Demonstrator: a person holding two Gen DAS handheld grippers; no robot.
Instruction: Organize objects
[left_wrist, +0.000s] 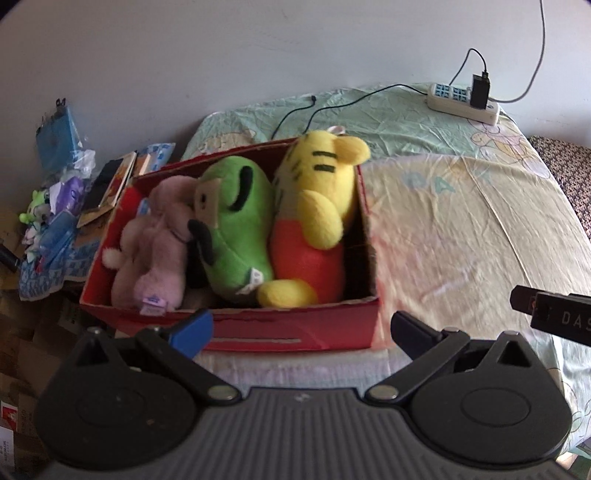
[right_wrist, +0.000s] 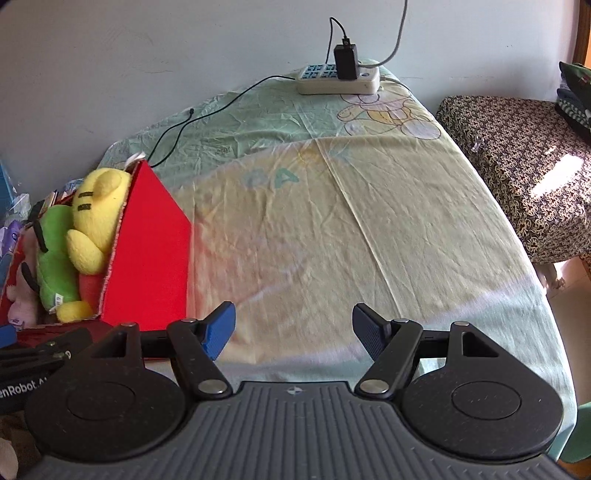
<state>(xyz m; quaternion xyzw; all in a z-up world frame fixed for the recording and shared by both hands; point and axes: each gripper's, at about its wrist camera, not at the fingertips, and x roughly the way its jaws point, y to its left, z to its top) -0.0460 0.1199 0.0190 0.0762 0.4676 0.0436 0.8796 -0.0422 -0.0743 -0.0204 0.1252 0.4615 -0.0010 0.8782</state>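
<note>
A red cardboard box (left_wrist: 295, 332) stands on the bed's left part, packed with three soft toys side by side: a pink plush (left_wrist: 155, 240), a green plush (left_wrist: 236, 221) and a yellow-and-orange tiger plush (left_wrist: 317, 206). My left gripper (left_wrist: 301, 328) hovers open just in front of the box's near wall, nothing between its fingers. In the right wrist view the red box (right_wrist: 151, 251) sits at the left with the yellow tiger plush (right_wrist: 98, 214) and green plush (right_wrist: 55, 258) showing. My right gripper (right_wrist: 293, 330) is open over bare sheet, right of the box.
A white power strip (right_wrist: 338, 79) with a black charger and a thin black cable (right_wrist: 207, 110) lies at the bed's far end by the wall. Clutter of bags and packets (left_wrist: 62, 192) piles left of the box. A patterned seat (right_wrist: 517, 166) stands right of the bed.
</note>
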